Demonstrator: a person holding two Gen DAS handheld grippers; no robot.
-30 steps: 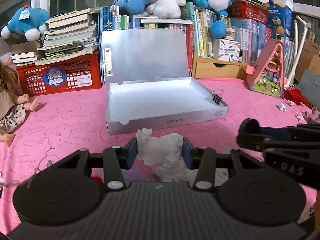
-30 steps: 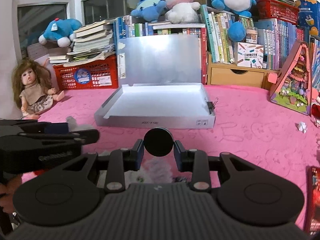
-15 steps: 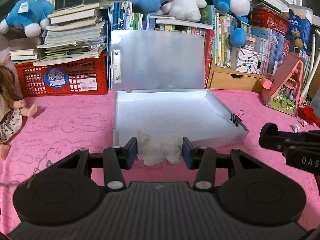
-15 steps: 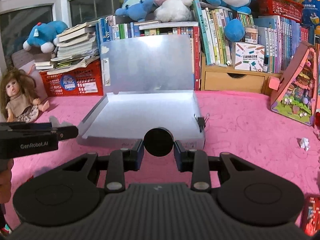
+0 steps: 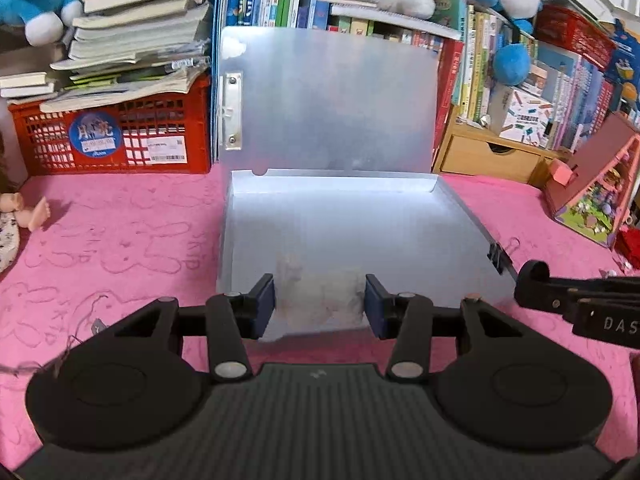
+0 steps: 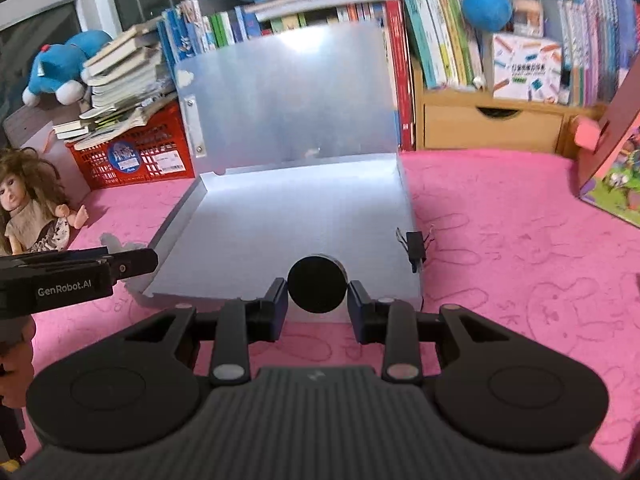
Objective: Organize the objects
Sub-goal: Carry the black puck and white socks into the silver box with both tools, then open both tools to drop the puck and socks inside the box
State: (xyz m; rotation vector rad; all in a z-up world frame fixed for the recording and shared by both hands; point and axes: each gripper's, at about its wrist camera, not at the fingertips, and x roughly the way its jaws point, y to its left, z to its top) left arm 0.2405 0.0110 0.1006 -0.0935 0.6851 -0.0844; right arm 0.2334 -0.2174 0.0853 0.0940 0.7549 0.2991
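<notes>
An open grey box (image 5: pixel 352 224) lies on the pink cloth, its lid standing upright behind it; it also shows in the right wrist view (image 6: pixel 296 216). My left gripper (image 5: pixel 320 304) is shut on a crumpled white tissue (image 5: pixel 320 300), held over the box's near edge. My right gripper (image 6: pixel 317 300) is shut on a round black disc (image 6: pixel 317 289), also over the box's near edge. The right gripper shows at the right of the left wrist view (image 5: pixel 576 300), and the left gripper at the left of the right wrist view (image 6: pixel 80 276).
A black binder clip (image 6: pixel 415 244) is clipped to the box's right wall. A red crate (image 5: pixel 112 140) with stacked books stands at the back left. A doll (image 6: pixel 32 208) sits at the left. A wooden drawer (image 6: pixel 492 124) and a pink toy house (image 5: pixel 592 200) are at the right.
Both grippers have moved forward and up towards the box, carrying the tissue and the disc; they now hang over its near edge.
</notes>
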